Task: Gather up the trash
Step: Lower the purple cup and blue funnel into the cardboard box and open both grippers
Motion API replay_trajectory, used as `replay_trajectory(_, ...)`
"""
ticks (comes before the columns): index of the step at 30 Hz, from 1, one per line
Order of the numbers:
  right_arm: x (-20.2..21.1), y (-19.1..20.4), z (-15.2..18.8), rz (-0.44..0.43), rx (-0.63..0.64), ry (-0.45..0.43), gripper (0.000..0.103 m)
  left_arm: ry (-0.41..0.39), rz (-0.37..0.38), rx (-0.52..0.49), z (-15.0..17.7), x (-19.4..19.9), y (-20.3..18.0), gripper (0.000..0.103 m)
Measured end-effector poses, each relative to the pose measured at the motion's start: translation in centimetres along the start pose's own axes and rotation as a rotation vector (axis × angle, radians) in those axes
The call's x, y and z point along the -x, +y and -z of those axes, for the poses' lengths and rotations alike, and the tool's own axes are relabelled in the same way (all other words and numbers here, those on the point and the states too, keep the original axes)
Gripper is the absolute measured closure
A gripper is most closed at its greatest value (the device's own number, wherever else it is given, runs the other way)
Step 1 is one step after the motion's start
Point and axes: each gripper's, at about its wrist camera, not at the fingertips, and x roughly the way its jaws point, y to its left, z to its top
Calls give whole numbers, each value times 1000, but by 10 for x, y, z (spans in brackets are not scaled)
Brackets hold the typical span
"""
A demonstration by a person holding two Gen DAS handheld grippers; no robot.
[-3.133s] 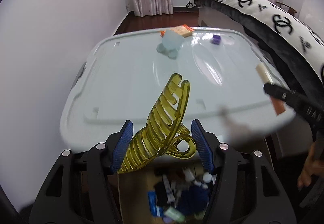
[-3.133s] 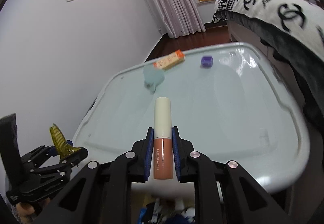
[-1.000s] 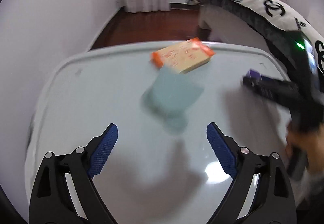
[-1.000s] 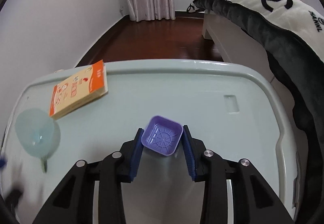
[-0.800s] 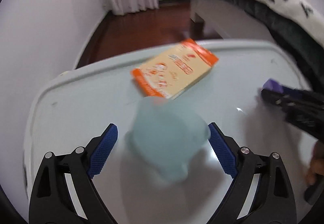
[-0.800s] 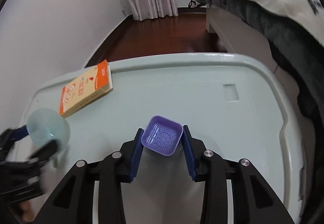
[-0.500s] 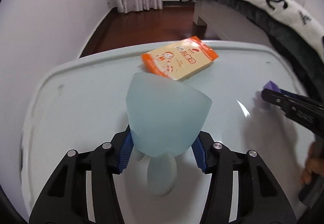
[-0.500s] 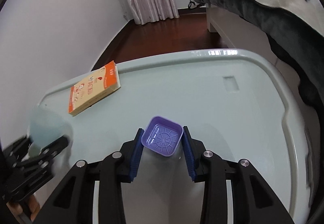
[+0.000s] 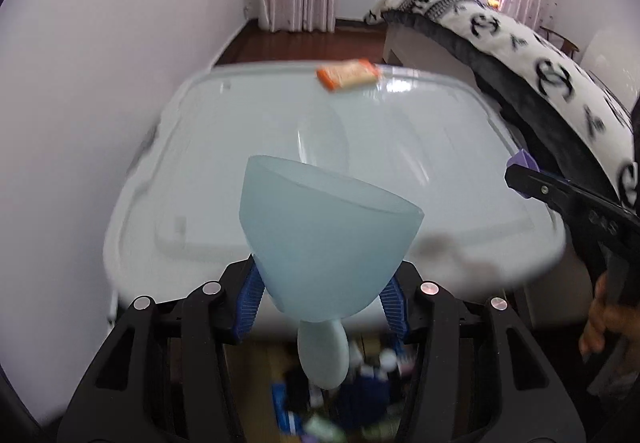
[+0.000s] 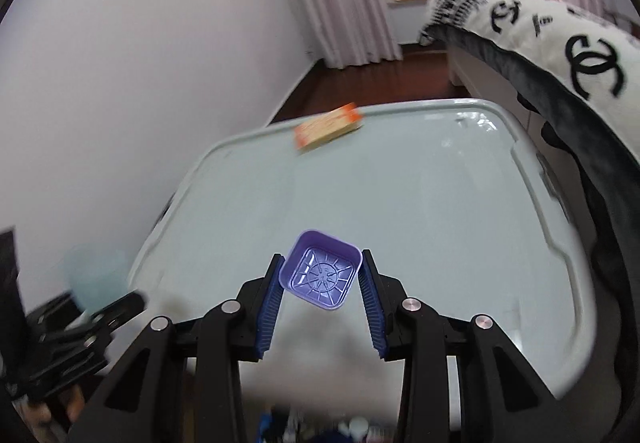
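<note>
My left tongs clamp the pale blue cup low centre; my right tongs squeeze the purple tub. The cup's rounded wall could slip before reaching the box at bottom.

Below the left gripper's fingers, the jumble of small items in the box is too blurred to name, and the pale blue scoop between those fingers hides their pads' contact faces. Far ahead of the fingertips, the print on the orange packet is smeared and unreadable. Beside the right gripper's fingers, the picture's left edge cuts off the other gripper and the hand holding it, both blurred.
</note>
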Motion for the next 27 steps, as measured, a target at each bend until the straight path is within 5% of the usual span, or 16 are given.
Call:
replay_trajectory(6, 43, 28, 89, 47, 7, 37, 66, 76, -10, 12, 88, 10, -14, 54)
replay_trajectory(12, 28, 28, 151, 94, -52, 150, 65, 242, -41, 15, 138, -25, -9, 54)
replay_trajectory(20, 12, 23, 165, 124, -66, 217, 60, 303, -41, 40, 146, -43, 3, 52)
replay_trajectory(21, 10, 22, 165, 134, -74, 224, 52, 308, -50, 34, 149, -43, 1, 49)
replay_trajectory(22, 9, 19, 166, 145, -77, 224, 38, 311, -71, 23, 149, -44, 0, 36)
replay_trajectory(23, 9, 18, 166, 153, -79, 218, 36, 308, -92, 16, 150, -44, -2, 25)
replay_trajectory(27, 10, 15, 169, 150, -88, 216, 36, 273, -102, 14, 147, -39, -2, 23)
